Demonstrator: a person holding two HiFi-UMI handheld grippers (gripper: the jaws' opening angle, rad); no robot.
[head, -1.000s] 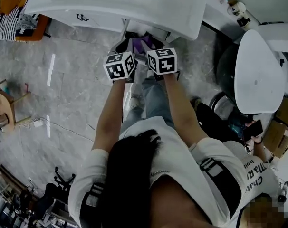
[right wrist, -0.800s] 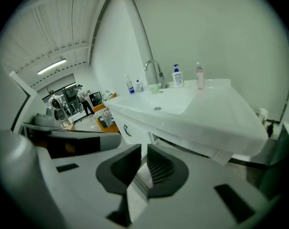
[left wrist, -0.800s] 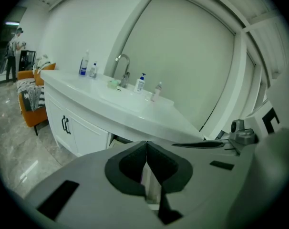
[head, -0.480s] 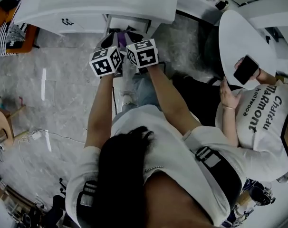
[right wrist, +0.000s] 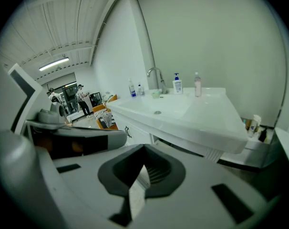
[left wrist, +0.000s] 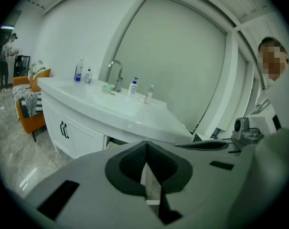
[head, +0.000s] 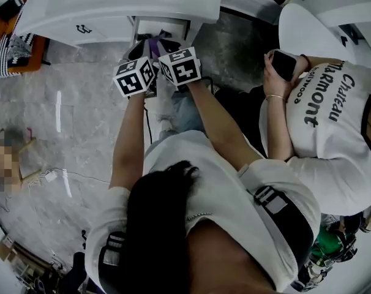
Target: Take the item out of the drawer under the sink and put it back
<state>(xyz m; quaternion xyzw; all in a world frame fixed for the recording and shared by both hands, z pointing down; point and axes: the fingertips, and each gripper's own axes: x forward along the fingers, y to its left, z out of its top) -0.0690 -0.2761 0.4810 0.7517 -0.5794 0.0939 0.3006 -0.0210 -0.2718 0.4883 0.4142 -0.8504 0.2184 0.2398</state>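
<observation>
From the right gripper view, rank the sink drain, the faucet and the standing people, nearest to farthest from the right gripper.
1. Sink drain, in the middle of the basin.
2. Faucet, at the basin's back edge.
3. Standing people, far back on the left.

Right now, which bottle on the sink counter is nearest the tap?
The white pump bottle with the blue label, just beside the tap. The clear bottle stands beyond it; the tall blue bottle and small bottle sit farther off, across the tap.
</observation>
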